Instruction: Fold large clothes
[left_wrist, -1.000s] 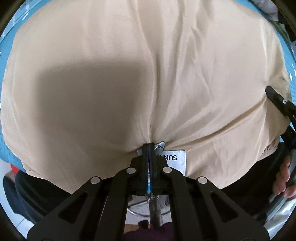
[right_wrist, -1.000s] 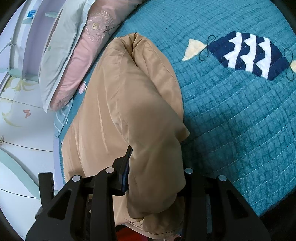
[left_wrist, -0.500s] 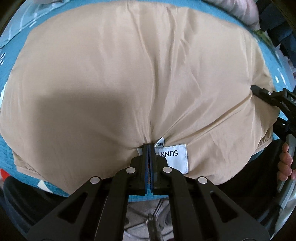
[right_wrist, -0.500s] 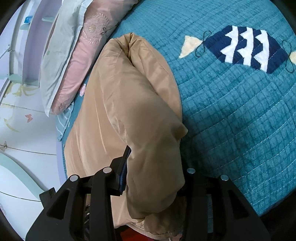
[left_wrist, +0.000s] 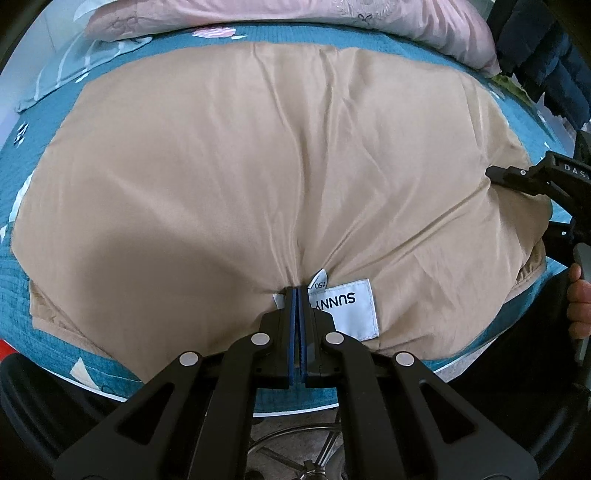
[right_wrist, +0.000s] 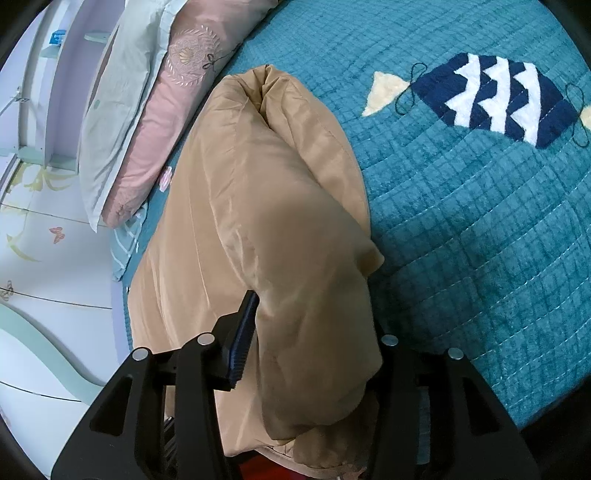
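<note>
A large tan garment (left_wrist: 258, 166) lies spread over the teal bedspread (left_wrist: 22, 266). My left gripper (left_wrist: 297, 290) is shut on its near edge, just beside a white label (left_wrist: 351, 310). At the right of that view a black finger of the right gripper (left_wrist: 517, 177) reaches the garment's side. In the right wrist view a thick fold of the tan garment (right_wrist: 295, 240) runs between the jaws of my right gripper (right_wrist: 314, 306). Its jaws are opening; the blue left pad (right_wrist: 243, 332) stands just off the cloth, and the right finger is hidden behind the fold.
Pink and pale green pillows (left_wrist: 332, 18) lie along the far side of the bed, also seen as pillows (right_wrist: 166, 110) in the right wrist view. The bedspread (right_wrist: 461, 240) carries a navy and white fish patch (right_wrist: 498, 99). A hand (left_wrist: 578, 295) holds the right tool. Floor and a chair base show below the bed edge.
The left gripper has carried the garment's edge down and toward the near bed edge, so the cloth lies flatter and the pillows show. The right jaws have widened a little around the fold.
</note>
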